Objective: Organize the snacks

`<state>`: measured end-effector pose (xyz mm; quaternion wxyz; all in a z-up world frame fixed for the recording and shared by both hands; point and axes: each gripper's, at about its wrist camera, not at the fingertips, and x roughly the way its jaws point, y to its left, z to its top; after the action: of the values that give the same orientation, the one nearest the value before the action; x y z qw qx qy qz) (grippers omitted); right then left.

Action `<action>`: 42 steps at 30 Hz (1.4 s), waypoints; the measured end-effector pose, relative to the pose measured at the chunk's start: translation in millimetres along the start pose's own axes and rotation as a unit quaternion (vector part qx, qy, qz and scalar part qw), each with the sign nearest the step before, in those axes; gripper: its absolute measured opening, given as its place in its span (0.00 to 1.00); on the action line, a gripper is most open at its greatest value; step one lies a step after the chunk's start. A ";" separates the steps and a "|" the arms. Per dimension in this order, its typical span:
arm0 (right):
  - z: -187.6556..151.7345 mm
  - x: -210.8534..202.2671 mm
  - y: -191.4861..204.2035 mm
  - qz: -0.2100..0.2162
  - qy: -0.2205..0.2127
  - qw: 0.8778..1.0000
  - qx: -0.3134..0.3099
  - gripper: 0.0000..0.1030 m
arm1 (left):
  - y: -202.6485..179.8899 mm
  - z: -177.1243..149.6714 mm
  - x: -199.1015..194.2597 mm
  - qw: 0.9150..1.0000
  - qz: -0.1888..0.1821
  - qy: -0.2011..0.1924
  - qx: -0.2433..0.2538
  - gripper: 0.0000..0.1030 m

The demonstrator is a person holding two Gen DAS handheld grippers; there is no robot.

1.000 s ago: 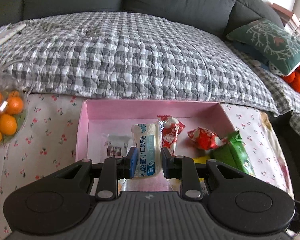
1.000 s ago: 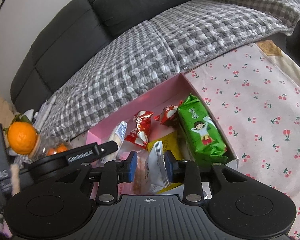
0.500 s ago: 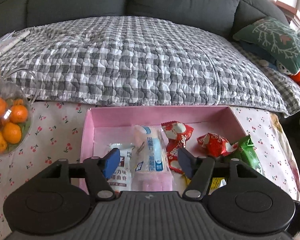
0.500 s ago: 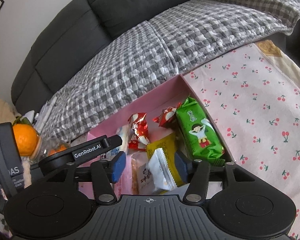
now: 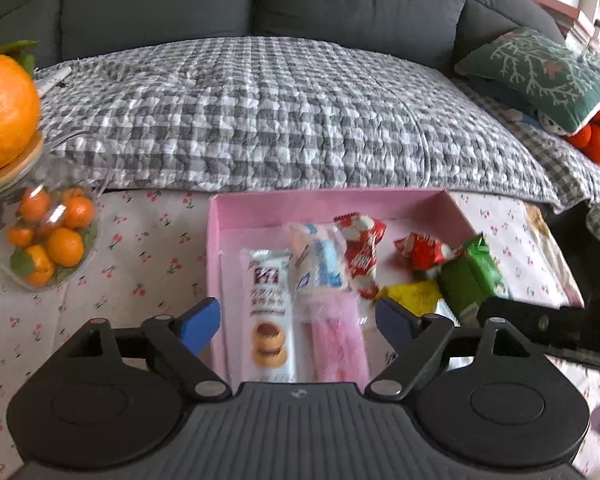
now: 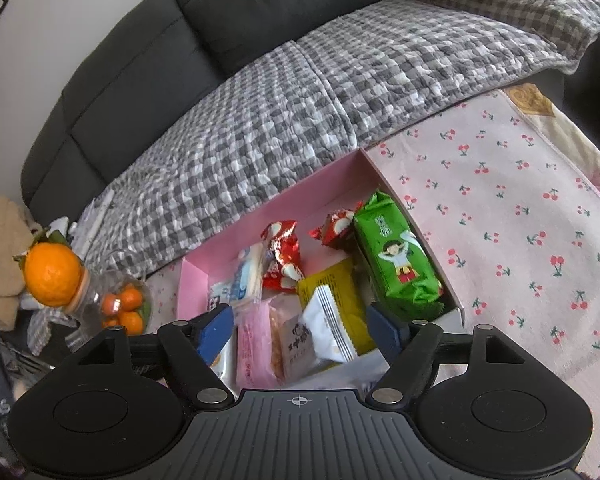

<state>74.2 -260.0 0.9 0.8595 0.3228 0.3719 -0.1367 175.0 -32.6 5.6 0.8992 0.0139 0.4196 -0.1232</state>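
Inside, the pink box [image 5: 260, 210] holds two red candies [image 5: 360, 246], one green packet [image 5: 470, 276].

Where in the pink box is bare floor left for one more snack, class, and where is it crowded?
Free: the strip along the pink box's far wall, behind the red candies. Crowded: the near half, where packets overlap, from the biscuit packet to the green packet.

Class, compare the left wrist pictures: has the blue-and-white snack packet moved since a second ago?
Yes. The blue-and-white packet stood gripped upright; now it lies flat in the pink box, released between the opening left gripper jaws.
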 end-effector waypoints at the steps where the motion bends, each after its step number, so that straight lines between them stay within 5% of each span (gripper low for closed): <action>1: -0.9 -0.8 0.4 0.000 0.002 1.000 -0.001 0.75 | 2.4 -2.0 -2.4 1.000 0.002 0.002 0.001 0.83; 6: -6.0 -5.0 3.9 -0.008 0.009 1.000 -0.014 0.85 | 16.5 -10.0 -12.5 1.000 0.012 0.008 -0.007 0.90; 24: -40.5 -41.8 16.0 -0.050 0.020 0.991 -0.121 0.92 | 38.4 -62.4 -64.6 1.000 0.028 0.008 -0.008 0.99; 42: -104.1 -36.6 7.6 -0.102 0.057 0.954 -0.275 0.92 | 52.9 -111.1 -59.7 0.999 0.039 0.008 -0.010 0.99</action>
<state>-4.6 -186.1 -22.7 0.8736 0.0415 0.4749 -0.0975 67.0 45.5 -25.2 0.9000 0.0223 0.4271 -0.0840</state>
